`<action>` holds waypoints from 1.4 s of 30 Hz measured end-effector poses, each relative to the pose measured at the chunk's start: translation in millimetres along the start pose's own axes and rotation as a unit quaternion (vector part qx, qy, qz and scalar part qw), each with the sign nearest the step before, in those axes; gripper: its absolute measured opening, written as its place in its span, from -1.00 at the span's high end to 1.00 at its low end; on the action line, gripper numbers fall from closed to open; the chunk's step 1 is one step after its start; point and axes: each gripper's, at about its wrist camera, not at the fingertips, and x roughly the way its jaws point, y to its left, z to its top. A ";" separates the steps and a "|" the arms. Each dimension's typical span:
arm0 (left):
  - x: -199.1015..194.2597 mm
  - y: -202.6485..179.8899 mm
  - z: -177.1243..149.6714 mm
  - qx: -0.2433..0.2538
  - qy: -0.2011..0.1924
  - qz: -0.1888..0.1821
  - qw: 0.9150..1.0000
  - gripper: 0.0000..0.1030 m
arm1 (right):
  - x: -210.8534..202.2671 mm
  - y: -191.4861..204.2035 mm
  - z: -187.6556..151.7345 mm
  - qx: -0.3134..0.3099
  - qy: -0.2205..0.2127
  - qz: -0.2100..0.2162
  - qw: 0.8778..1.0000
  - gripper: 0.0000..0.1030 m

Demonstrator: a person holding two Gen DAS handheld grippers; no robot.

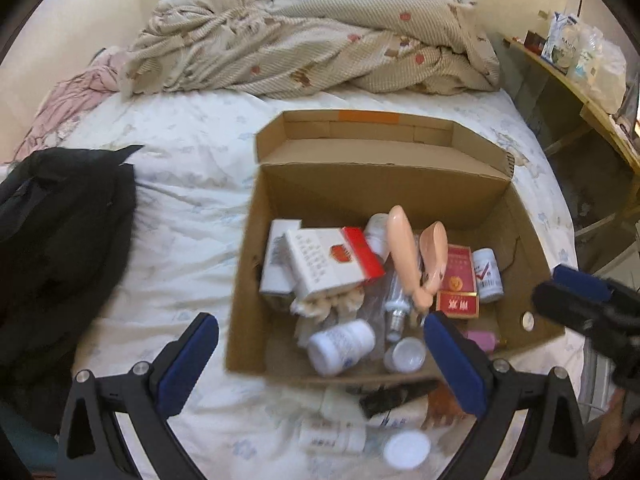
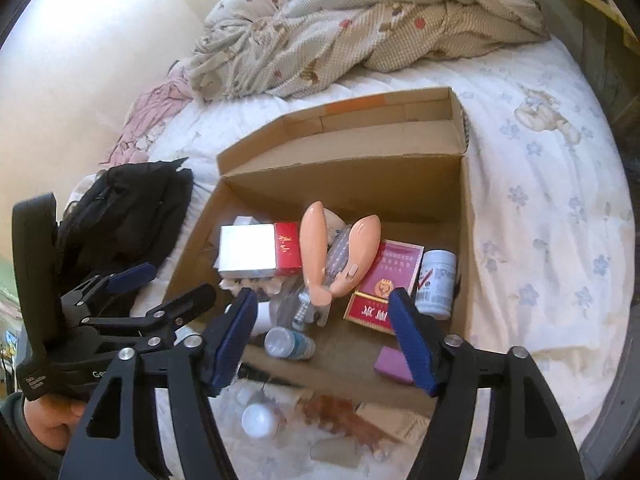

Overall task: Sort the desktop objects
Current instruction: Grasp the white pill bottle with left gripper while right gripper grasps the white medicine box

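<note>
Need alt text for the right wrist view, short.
Open right gripper hangs empty over a cardboard box on a bed, the box holding cigarette packs, pill bottles and a peach clip. The left gripper, also open, is at left; more bottles lie on the sheet in front.

Both fisheye views are evenly and softly lit, daylight-like, brightest on the wall (image 2: 100,52) at the upper left of the right wrist frame, where it washes out to near white. The white bedsheet (image 1: 180,200) reads pale without hard shadows; the inside of the cardboard box (image 1: 360,184) is mildly shaded. Straight lines bow toward the rims, and black vignette fills the corners. Items in the lower centre of both frames are smeared by motion blur, and fine print is unreadable.
</note>
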 end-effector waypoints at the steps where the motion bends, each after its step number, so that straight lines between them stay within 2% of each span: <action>1: -4.1 4.5 -5.4 -0.004 -0.002 -0.002 1.000 -0.99 | -5.9 2.5 -2.8 -0.007 -0.004 0.002 1.000 -0.60; 5: -17.6 24.4 -35.1 -0.016 -0.001 -0.025 1.000 -0.99 | -22.9 2.2 -19.0 -0.015 -0.005 0.018 1.000 -0.63; 10: -8.0 51.9 -73.4 -0.038 0.019 -0.028 0.999 -0.99 | -34.7 -13.5 -40.6 0.012 0.010 0.028 1.000 -0.65; 12: 4.6 64.2 -80.6 -0.073 0.046 -0.032 0.996 -0.99 | -31.7 -18.5 -48.8 0.021 0.026 0.031 0.999 -0.65; 14: 10.6 73.7 -81.3 -0.106 0.054 -0.050 0.992 -0.99 | -23.2 -22.7 -56.3 0.029 0.045 0.025 0.998 -0.65; 17: 18.5 75.3 -80.0 -0.109 0.061 -0.045 0.991 -0.99 | 0.5 -32.5 -62.5 0.047 0.087 -0.005 0.995 -0.65; 19: 28.6 72.0 -81.8 -0.107 0.079 -0.058 0.989 -0.99 | 21.5 -44.1 -67.6 0.088 0.116 -0.014 0.989 -0.65; 22: 49.0 53.3 -87.7 -0.056 0.118 -0.049 0.990 -0.99 | 56.3 -61.4 -78.0 0.160 0.162 -0.016 0.974 -0.65; 25: 60.1 35.4 -93.1 -0.005 0.132 -0.033 0.991 -0.99 | 74.4 -71.6 -83.1 0.211 0.181 -0.021 0.960 -0.65; 28: 63.7 20.5 -96.3 0.026 0.136 -0.041 0.989 -0.99 | 80.9 -73.1 -82.5 0.225 0.181 -0.022 0.957 -0.66; 32: 65.8 -2.0 -97.3 0.086 0.116 -0.011 0.989 -0.99 | 87.2 -71.9 -83.4 0.231 0.185 -0.021 0.955 -0.71; 34: 67.5 -8.0 -95.8 0.103 0.113 -0.008 0.988 -0.99 | 88.8 -70.6 -84.0 0.236 0.182 -0.020 0.954 -0.72; 37: 70.6 -9.4 -93.7 0.099 0.112 -0.014 0.989 -0.86 | 91.9 -69.5 -84.0 0.237 0.183 -0.023 0.954 -0.72; 39: 75.6 -8.1 -95.8 0.093 0.126 -0.018 0.988 -0.37 | 95.4 -66.0 -84.3 0.225 0.187 -0.030 0.956 -0.72; 41: 79.9 -5.7 -98.9 0.086 0.142 -0.038 0.985 -0.12 | 97.4 -61.8 -85.2 0.211 0.187 -0.038 0.959 -0.67; 42: 80.3 -4.0 -100.0 0.082 0.145 -0.039 0.985 -0.12 | 97.5 -60.1 -85.2 0.204 0.187 -0.043 0.960 -0.53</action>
